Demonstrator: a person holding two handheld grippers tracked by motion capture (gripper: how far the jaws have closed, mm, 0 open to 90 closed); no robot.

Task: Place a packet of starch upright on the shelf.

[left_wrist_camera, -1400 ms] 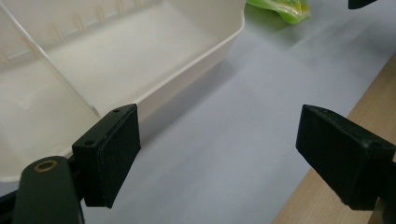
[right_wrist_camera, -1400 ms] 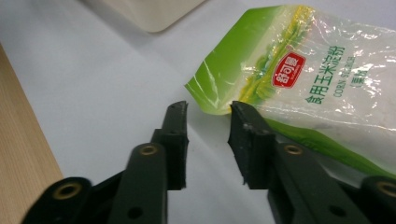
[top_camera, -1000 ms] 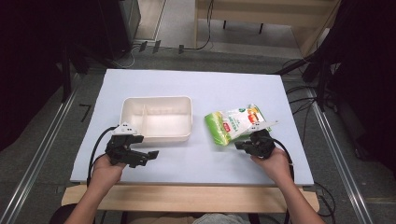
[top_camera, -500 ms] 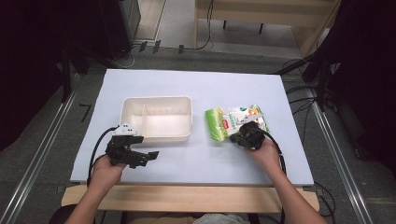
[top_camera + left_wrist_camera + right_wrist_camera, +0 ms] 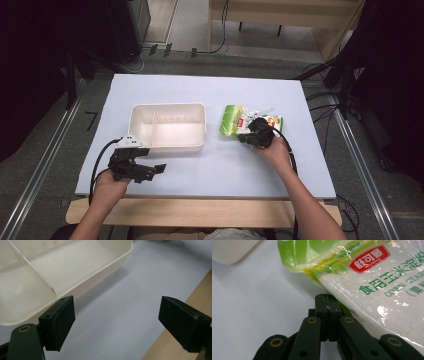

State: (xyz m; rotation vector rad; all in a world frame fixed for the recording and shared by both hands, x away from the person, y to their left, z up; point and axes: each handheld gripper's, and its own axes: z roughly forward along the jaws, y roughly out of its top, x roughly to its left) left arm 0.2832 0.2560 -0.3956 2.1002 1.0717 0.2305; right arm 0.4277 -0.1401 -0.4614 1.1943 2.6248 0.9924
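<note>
A glossy green-and-white plastic starch bag with a red label (image 5: 372, 277) lies right of the cream divided plastic tray (image 5: 168, 127) on the desk (image 5: 210, 90), its near edge pinched by the clenched right tool (image 5: 327, 298); the left tool (image 5: 125, 320) gapes released.

A pale blue-white sheet covers the light wooden table (image 5: 200, 212), whose bare near edge shows below it. Grey carpeted floor (image 5: 45, 165) surrounds it, crossed by silver metal rails (image 5: 37, 172) on both sides. Black cables (image 5: 325, 107) trail over the floor at right. A light wooden bench (image 5: 280, 17) stands beyond, beside dark furniture (image 5: 127, 25).
</note>
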